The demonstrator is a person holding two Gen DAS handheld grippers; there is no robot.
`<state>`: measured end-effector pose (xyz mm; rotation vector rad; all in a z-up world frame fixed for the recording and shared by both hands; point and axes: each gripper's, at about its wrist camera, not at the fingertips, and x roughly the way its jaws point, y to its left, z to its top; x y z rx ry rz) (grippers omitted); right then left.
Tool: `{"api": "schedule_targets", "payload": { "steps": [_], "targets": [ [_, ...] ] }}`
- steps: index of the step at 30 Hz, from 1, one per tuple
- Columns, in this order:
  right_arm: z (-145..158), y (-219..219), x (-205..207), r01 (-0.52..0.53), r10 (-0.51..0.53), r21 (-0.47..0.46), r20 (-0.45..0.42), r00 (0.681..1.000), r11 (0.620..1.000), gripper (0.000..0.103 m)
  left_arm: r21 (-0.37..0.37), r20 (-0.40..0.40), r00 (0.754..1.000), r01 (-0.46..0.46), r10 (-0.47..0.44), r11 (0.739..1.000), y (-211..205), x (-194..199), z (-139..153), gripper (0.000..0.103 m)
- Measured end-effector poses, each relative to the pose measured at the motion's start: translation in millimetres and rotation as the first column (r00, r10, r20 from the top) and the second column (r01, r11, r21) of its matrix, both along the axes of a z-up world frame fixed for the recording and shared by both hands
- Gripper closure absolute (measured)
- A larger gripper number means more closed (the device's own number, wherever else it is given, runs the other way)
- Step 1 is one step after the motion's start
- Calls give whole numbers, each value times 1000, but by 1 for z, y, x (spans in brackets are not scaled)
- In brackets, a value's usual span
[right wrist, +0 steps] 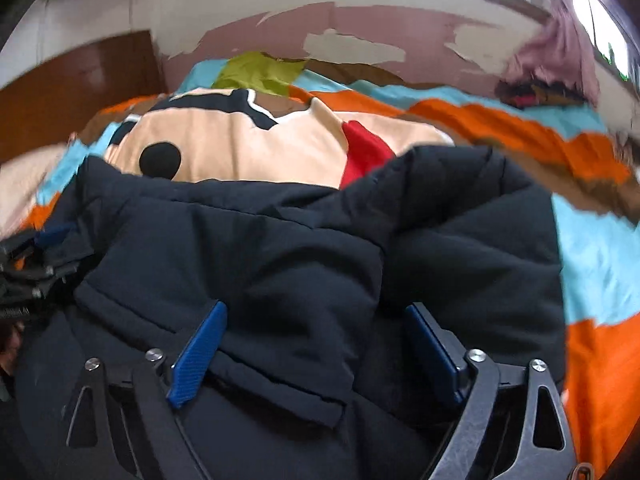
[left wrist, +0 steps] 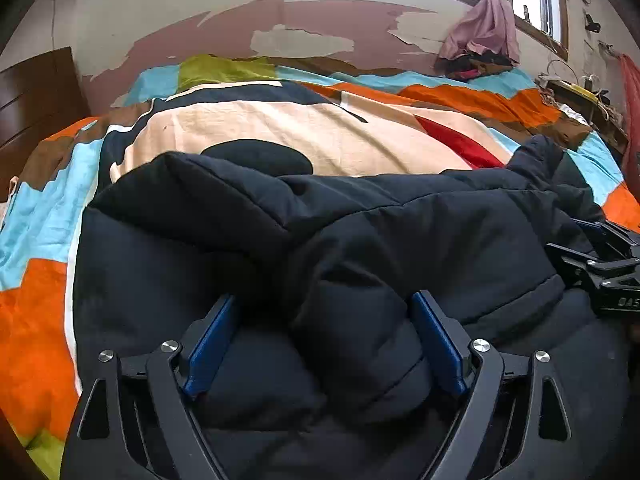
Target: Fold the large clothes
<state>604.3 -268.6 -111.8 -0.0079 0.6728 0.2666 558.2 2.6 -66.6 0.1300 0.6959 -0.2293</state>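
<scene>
Black padded coat (left wrist: 360, 240) bunched on the patchwork bedspread (left wrist: 40, 220).
We see our left gripper (left wrist: 324, 304) and right gripper (right wrist: 316, 312) spread wide over its folds, blue pads (left wrist: 208, 344) clamping nothing.

Matt padded cloth jacket (left wrist: 360, 220), soft cotton bedspread (left wrist: 40, 220), glossy wooden headboard (left wrist: 32, 92).

white letters "DAS" on right tongs (left wrist: 600, 248), cut off by frame edge

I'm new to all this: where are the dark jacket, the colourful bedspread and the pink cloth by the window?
dark jacket (left wrist: 360, 232): left wrist view, puffy middle.
colourful bedspread (left wrist: 36, 320): left wrist view, orange patch.
pink cloth (left wrist: 488, 24): left wrist view, hanging folds.
</scene>
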Motion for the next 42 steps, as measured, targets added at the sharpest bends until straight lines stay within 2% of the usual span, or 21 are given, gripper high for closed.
{"api": "schedule_targets", "payload": {
  "steps": [5, 8, 10, 12, 13, 16, 20, 22, 27, 34, 37, 42],
  "targets": [
    [-3, 1, -2, 14, -14, -2, 35, 999, 1000, 12, -26, 6, 1000, -5, 5, 1000, 4, 1, -2, 16],
    [0, 0, -7, 20, -19, -4, 44, 999, 1000, 9, -29, -9, 1000, -12, 12, 1000, 8, 2, 8, 16],
    [5, -8, -9, 2, -2, 53, -4, 1000, 999, 8, -36, -50, 998, -40, 38, 999, 12, -2, 17, 16],
    [11, -20, -14, 6, 7, 162, -82, 997, 987, 8, -99, -78, 996, -57, 50, 993, 20, -10, 30, 16],
    [16, -28, -21, 28, -9, 211, -91, 996, 977, 8, -124, -80, 995, -63, 54, 990, 23, -15, 36, 16],
    [37, -38, -48, 91, -81, 244, -50, 995, 966, 2, -170, -77, 993, -99, 87, 981, 31, -36, 59, 16],
    [61, -44, -96, 125, -133, 292, 6, 991, 948, 0, -207, -58, 994, -106, 96, 973, 34, -75, 89, 13],
    [72, -41, -121, 117, -134, 284, 42, 990, 952, 0, -225, -57, 995, -94, 83, 970, 31, -102, 99, 8],
    [97, -26, -183, 68, -95, 193, 134, 986, 979, 0, -290, -51, 998, -50, 37, 956, 24, -169, 115, 8],
    [115, -10, -273, -40, 19, 91, 222, 975, 995, 0, -445, -80, 997, -32, -4, 895, 29, -241, 130, 8],
    [116, -10, -303, -54, 35, 69, 245, 969, 996, 0, -450, -85, 996, -48, 11, 892, 30, -266, 136, 8],
    [112, -15, -344, -54, 32, 84, 250, 968, 995, 0, -409, -101, 993, -90, 53, 908, 29, -298, 138, 8]
  ]
}}
